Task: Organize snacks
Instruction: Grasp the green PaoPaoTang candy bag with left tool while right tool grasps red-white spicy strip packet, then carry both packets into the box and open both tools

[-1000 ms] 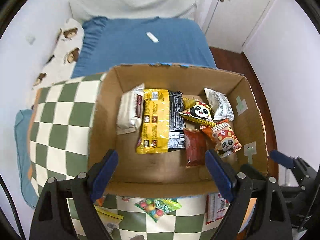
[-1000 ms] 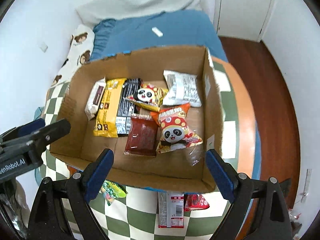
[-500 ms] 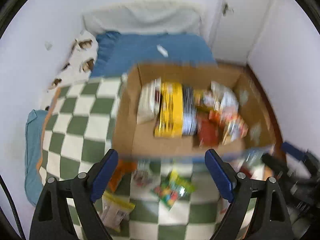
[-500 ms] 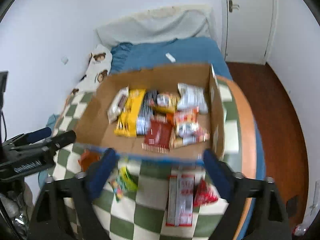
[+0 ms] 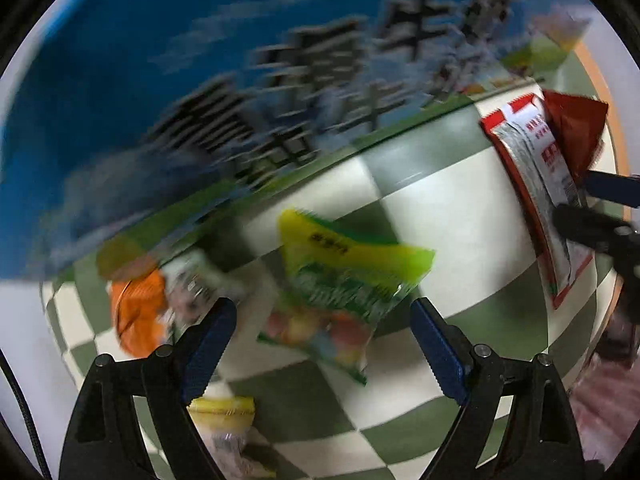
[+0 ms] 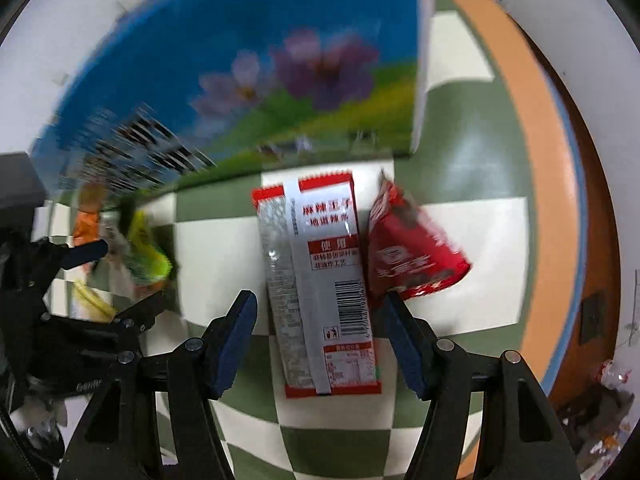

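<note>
Chinese print and a barcode are borne by the red-and-white packet (image 6: 320,280), straddled unpressed by the closing right gripper (image 6: 318,330); beside it, the green candy bag (image 5: 340,288) is bracketed by the parted, closing left gripper (image 5: 320,344).

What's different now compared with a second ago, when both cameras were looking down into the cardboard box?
Both grippers have dropped from above the box to the snacks on the checkered cloth in front of it. The left gripper now straddles the green candy bag; the right gripper straddles the red-and-white packet. Both pairs of jaws have just been closing, not yet pressing. The snacks lie where they were.
</note>
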The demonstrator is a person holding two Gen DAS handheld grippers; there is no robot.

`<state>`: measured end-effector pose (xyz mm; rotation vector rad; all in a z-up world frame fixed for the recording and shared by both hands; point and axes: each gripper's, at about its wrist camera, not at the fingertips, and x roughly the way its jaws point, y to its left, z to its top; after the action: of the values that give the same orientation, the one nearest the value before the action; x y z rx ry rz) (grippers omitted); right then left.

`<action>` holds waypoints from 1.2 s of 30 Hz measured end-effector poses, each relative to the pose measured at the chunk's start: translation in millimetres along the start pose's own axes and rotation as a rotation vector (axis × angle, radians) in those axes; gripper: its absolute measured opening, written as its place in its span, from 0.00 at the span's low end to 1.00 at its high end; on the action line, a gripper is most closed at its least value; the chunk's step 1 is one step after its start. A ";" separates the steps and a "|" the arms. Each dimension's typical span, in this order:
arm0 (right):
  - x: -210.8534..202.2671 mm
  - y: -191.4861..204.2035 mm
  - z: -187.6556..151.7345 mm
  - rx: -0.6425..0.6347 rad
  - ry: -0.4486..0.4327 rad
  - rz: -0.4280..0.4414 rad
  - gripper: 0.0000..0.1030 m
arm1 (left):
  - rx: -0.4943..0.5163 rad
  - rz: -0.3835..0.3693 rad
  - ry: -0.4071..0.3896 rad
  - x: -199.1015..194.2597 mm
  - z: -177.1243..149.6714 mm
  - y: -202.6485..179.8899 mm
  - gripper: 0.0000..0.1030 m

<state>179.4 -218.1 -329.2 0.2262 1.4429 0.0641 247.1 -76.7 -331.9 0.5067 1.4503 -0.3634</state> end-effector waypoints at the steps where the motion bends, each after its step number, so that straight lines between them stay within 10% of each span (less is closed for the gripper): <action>1: 7.8 1.6 0.4 0.001 0.006 -0.019 0.66 | 0.003 0.000 -0.006 1.4 1.7 -1.8 0.76; 3: 15.4 3.2 -1.2 0.007 -0.002 -0.046 0.65 | -0.013 -0.027 -0.023 1.3 2.8 -2.9 0.52; 15: 17.0 17.0 -71.7 -0.017 0.051 -0.012 0.54 | -0.468 -0.278 0.123 28.3 -49.5 27.5 0.49; 36: 30.8 35.1 -70.9 -0.042 0.012 -0.034 0.52 | -0.455 -0.242 0.081 14.8 -55.4 9.3 0.48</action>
<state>116.6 -170.2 -360.3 0.1670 1.4558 0.0688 206.7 -38.3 -348.1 -0.0217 1.6172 -0.1935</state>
